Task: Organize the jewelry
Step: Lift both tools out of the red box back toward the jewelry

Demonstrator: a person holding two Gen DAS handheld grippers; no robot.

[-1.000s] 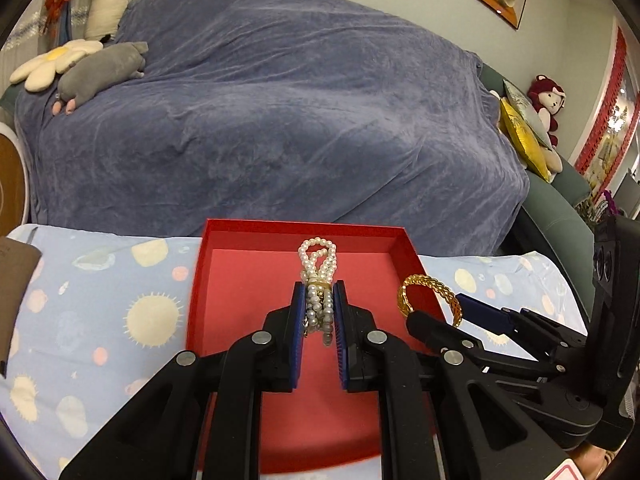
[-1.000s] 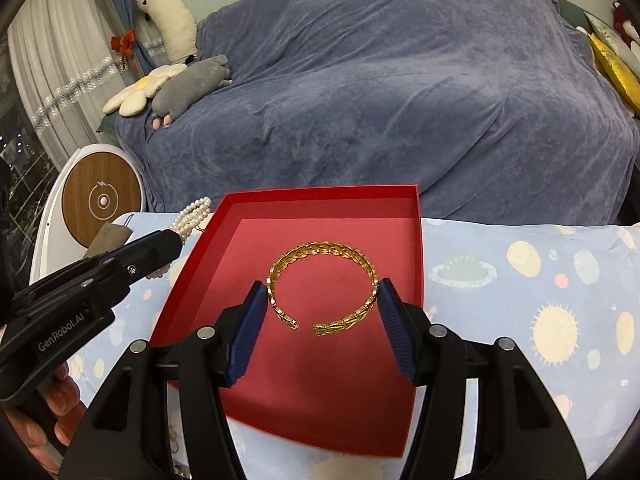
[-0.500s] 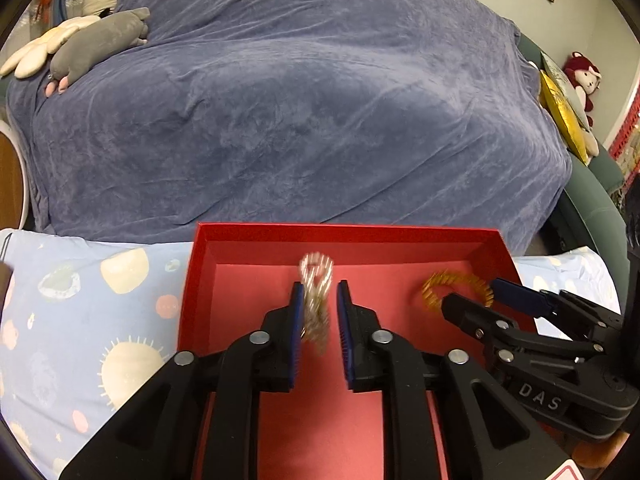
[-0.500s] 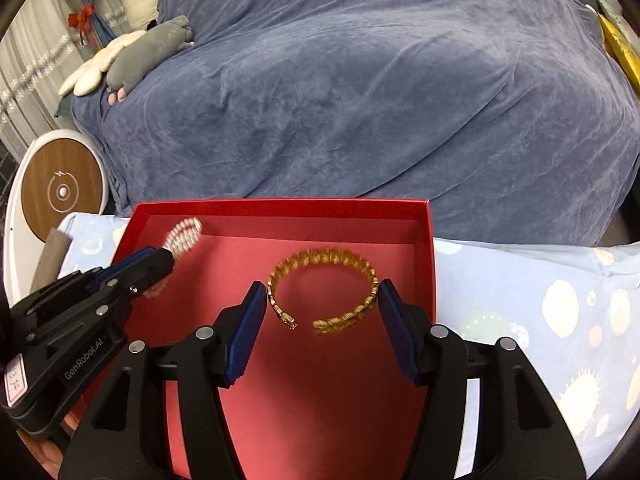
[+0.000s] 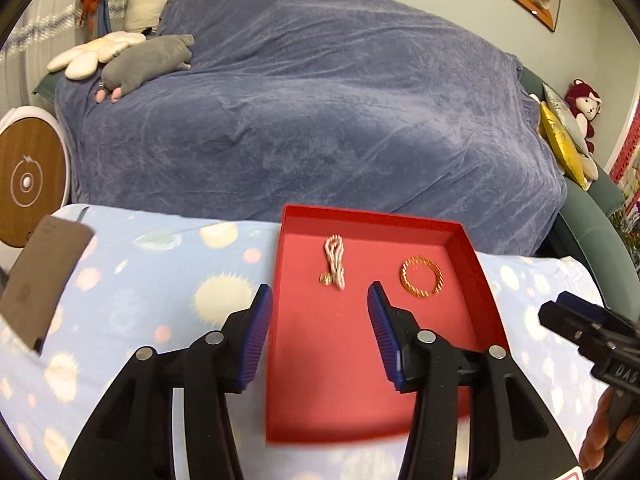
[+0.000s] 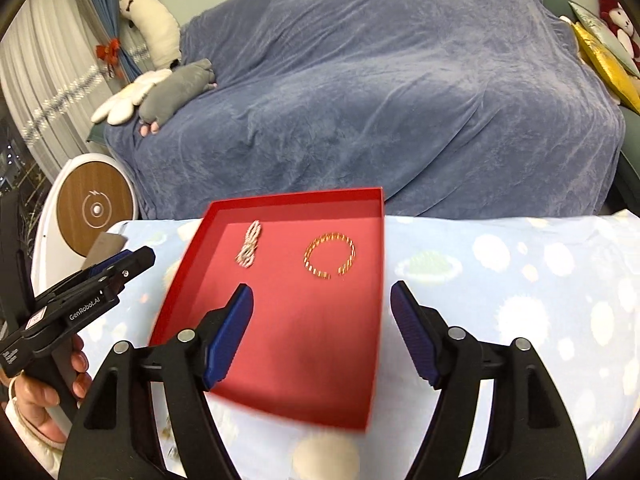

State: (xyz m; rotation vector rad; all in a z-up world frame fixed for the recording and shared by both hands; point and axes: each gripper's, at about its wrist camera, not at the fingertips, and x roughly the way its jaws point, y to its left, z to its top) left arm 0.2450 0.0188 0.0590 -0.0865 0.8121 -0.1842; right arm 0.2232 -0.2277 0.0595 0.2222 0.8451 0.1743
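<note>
- Both the left gripper (image 5: 320,320) and right gripper (image 6: 322,320) are spread wide, empty.
- Pearl bracelet (image 5: 334,256) and gold bangle (image 5: 422,277) lie apart inside the red tray (image 5: 486,280).
- Risk: a careless bump to the rim could slide them together.

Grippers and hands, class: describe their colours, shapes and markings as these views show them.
Both the left gripper and right gripper have black plastic frames, silver round pivot pins and ribbed blue pads. White lettering reads GenRobot.AI on the left, DAS on the right. A bare hand shows a white cuff.
</note>
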